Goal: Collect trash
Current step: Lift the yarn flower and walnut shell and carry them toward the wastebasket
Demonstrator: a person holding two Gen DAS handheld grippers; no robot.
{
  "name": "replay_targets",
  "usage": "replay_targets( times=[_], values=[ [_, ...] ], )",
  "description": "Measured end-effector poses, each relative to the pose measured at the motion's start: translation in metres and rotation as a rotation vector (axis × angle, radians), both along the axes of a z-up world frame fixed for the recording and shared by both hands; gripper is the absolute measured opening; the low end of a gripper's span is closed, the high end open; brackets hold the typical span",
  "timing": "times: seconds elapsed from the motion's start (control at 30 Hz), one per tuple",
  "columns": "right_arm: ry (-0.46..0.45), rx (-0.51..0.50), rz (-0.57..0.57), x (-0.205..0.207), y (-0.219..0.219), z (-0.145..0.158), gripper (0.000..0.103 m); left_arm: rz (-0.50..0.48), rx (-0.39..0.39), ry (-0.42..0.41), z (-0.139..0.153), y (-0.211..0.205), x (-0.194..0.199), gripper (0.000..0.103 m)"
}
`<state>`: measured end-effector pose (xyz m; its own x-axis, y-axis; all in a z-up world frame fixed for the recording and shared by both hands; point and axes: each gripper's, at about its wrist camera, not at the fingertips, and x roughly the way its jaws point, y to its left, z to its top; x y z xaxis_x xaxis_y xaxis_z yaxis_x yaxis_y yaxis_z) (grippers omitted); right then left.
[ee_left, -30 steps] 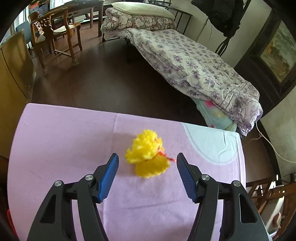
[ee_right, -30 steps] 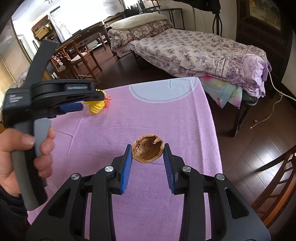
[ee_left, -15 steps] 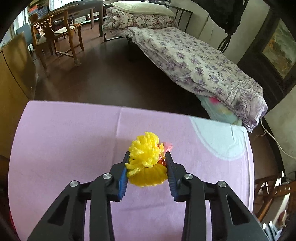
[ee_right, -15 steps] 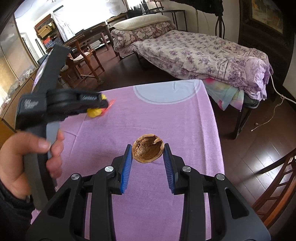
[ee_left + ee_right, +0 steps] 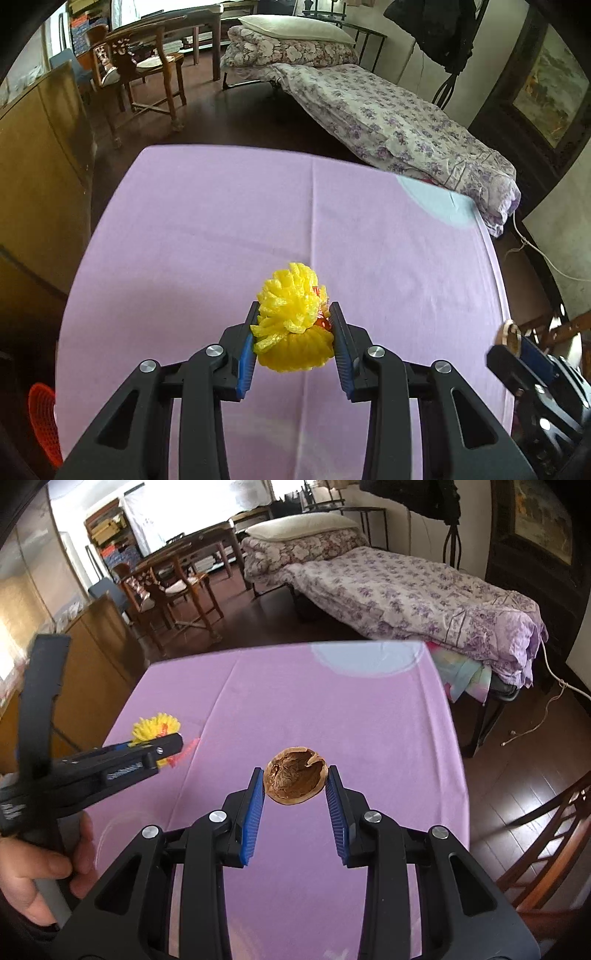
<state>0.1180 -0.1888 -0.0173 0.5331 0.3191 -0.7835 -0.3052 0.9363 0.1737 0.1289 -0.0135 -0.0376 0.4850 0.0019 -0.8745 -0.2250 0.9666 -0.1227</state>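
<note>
My left gripper [image 5: 294,325] is shut on a yellow foam fruit net [image 5: 291,317] with a bit of red in it, held above the pink tablecloth [image 5: 221,229]. In the right wrist view the left gripper [image 5: 162,749] shows at the left, with the yellow net [image 5: 155,727] in its tip. My right gripper [image 5: 295,786] is shut on a brown walnut shell half [image 5: 295,779] and holds it above the cloth [image 5: 332,701]. The right gripper's tip with the shell shows at the right edge of the left wrist view [image 5: 513,339].
A red mesh basket [image 5: 44,417] sits low at the table's left edge. A bed with a purple floral quilt [image 5: 424,590] stands beyond the table. Wooden chairs [image 5: 166,587] and a cabinet [image 5: 99,646] are at the far left. Another chair [image 5: 546,830] is at the right.
My left gripper closed on the yellow net, lifted it and moved back toward the near left side of the table. My right gripper kept hold of the walnut shell.
</note>
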Motion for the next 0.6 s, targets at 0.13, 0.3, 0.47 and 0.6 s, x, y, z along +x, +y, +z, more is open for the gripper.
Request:
replay_targets(
  times=[0.13,0.3,0.47,0.6],
  values=[
    [0.0,-0.032,0.013,-0.029,0.014,-0.004,0.034,0.013,-0.032,-0.013,0.007,0.011,-0.035,0.036],
    [0.001,-0.035,0.03,-0.06,0.027,-0.011,0.034,0.017,-0.025,-0.027,0.012,0.019,-0.072,0.036],
    [0.006,-0.031,0.052,-0.086,0.04,-0.018,0.034,0.034,-0.019,-0.037,0.014,0.032,-0.098,0.036],
    [0.015,-0.034,0.073,-0.101,0.05,-0.023,0.034,0.056,-0.028,-0.038,0.013,0.044,-0.118,0.036]
  ],
)
